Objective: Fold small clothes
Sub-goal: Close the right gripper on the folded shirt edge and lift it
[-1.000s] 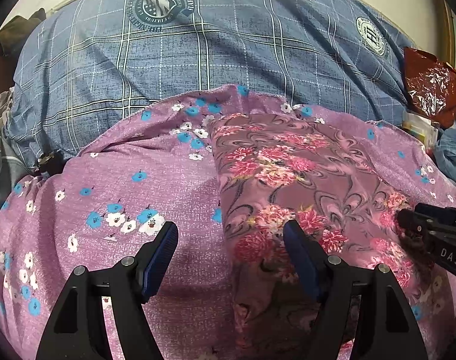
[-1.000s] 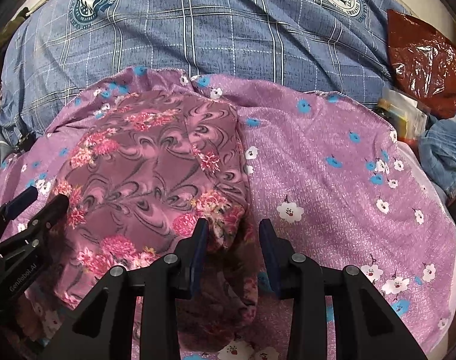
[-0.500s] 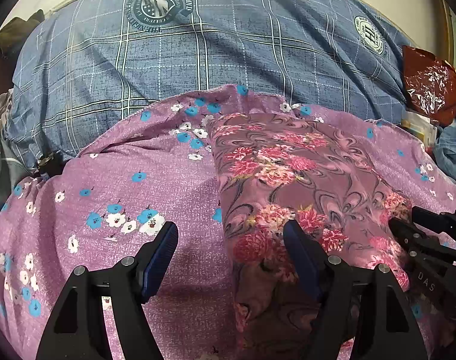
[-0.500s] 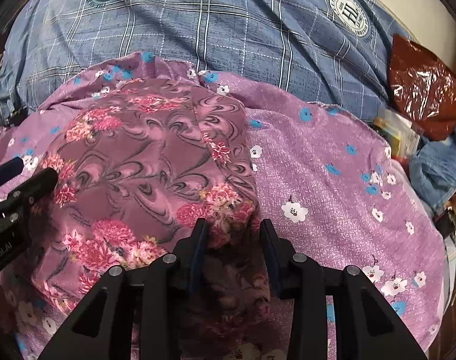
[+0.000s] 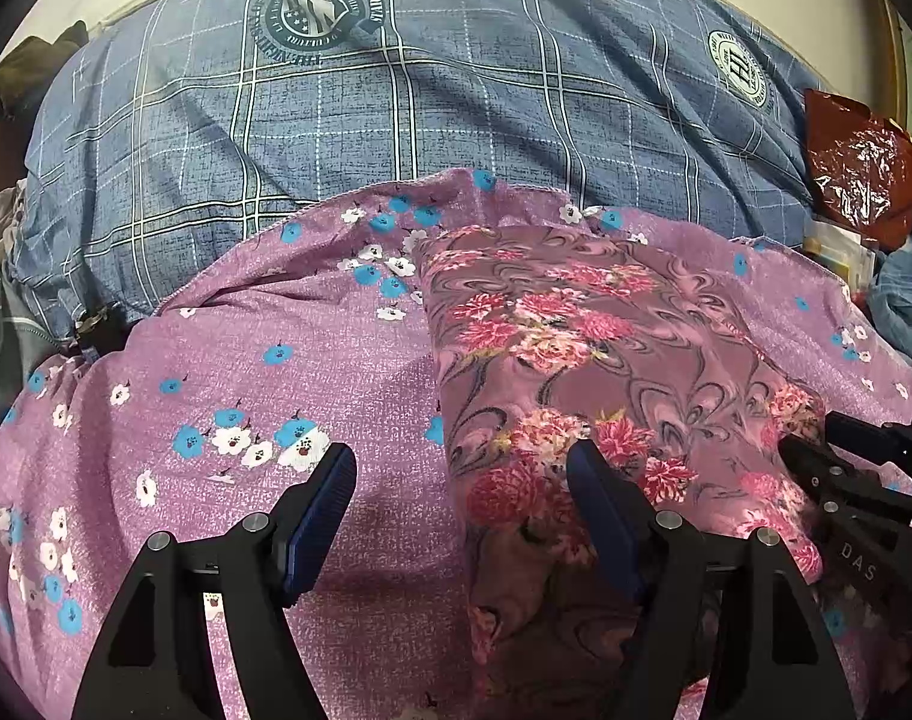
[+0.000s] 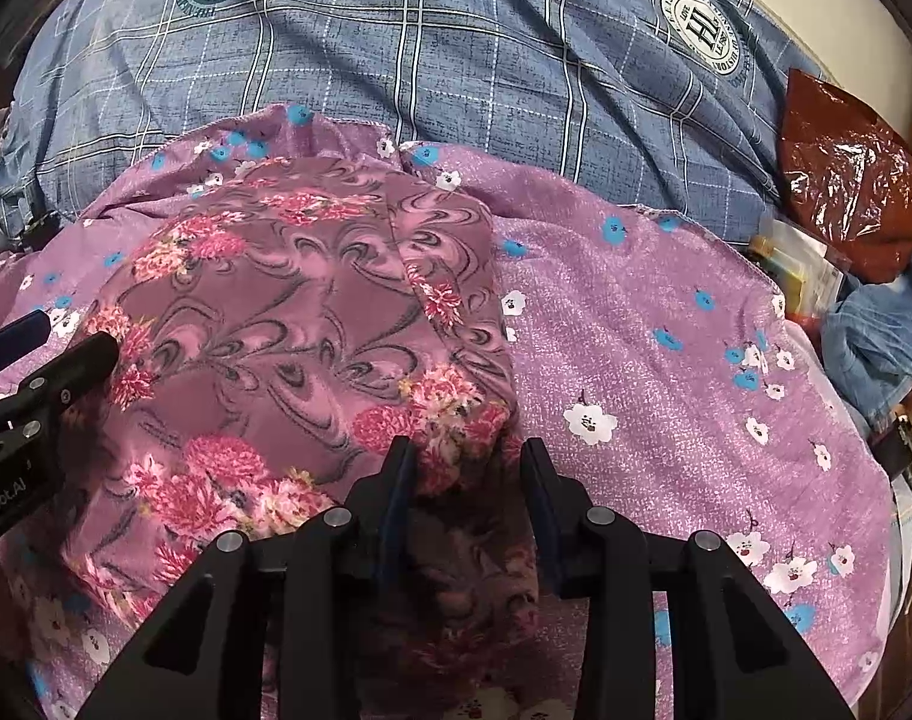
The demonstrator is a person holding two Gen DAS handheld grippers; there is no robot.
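A small mauve garment with pink flowers and dark swirls [image 5: 606, 348] lies folded on a purple floral cloth [image 5: 288, 360]; it also shows in the right wrist view [image 6: 300, 312]. My left gripper [image 5: 462, 480] is open wide, straddling the garment's near left edge. My right gripper [image 6: 465, 468] is open, its jaws on either side of the garment's bunched near right corner, with cloth between them but not pinched. The right gripper shows at the right edge of the left wrist view [image 5: 858, 468]. The left gripper shows at the left edge of the right wrist view [image 6: 48, 354].
A blue plaid quilt [image 5: 432, 90] with round emblems lies behind the purple cloth [image 6: 666, 360]. A red-brown foil bag [image 6: 846, 174], small packets and blue denim [image 6: 876, 336] sit at the right. Dark clutter lies at the far left.
The right gripper has moved forward over the garment's near right corner, with its jaws a little wider. The left gripper has barely moved.
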